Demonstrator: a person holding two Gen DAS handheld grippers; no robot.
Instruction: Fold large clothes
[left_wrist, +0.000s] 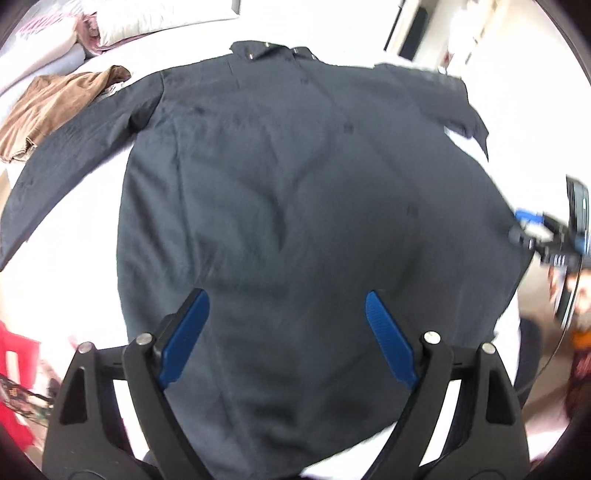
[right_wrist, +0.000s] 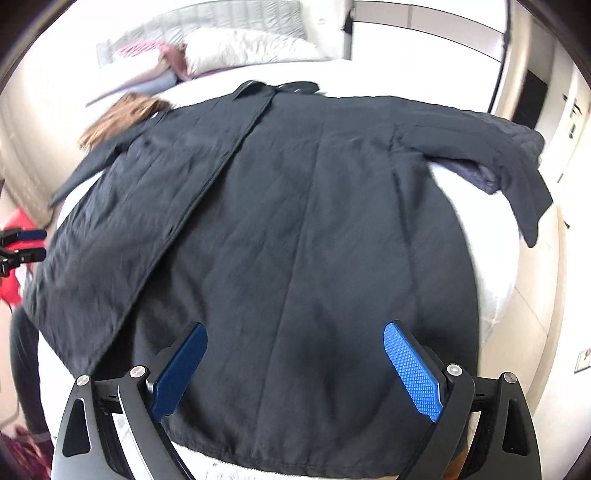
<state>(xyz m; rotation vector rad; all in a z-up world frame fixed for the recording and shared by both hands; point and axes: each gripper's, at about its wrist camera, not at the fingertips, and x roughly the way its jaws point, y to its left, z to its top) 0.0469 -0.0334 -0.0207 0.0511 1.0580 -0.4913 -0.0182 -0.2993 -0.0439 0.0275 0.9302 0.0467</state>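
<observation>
A large dark navy coat (left_wrist: 295, 192) lies spread flat on a white bed (left_wrist: 85, 206), collar at the far end, hem near me. It also fills the right wrist view (right_wrist: 295, 229). Its left sleeve (left_wrist: 66, 147) stretches out to the left; its right sleeve (right_wrist: 517, 166) hangs over the bed's right edge. My left gripper (left_wrist: 286, 306) is open and empty above the coat's lower part. My right gripper (right_wrist: 293, 343) is open and empty above the hem area. The right gripper also shows at the right edge of the left wrist view (left_wrist: 532, 225), and the left gripper at the left edge of the right wrist view (right_wrist: 26, 243).
A brown garment (left_wrist: 55, 103) lies on the bed beyond the left sleeve. Pillows (right_wrist: 243, 51) and folded bedding sit at the head of the bed. Something red (left_wrist: 14, 369) is at the lower left beside the bed. A wall and doorway (right_wrist: 528, 99) stand to the right.
</observation>
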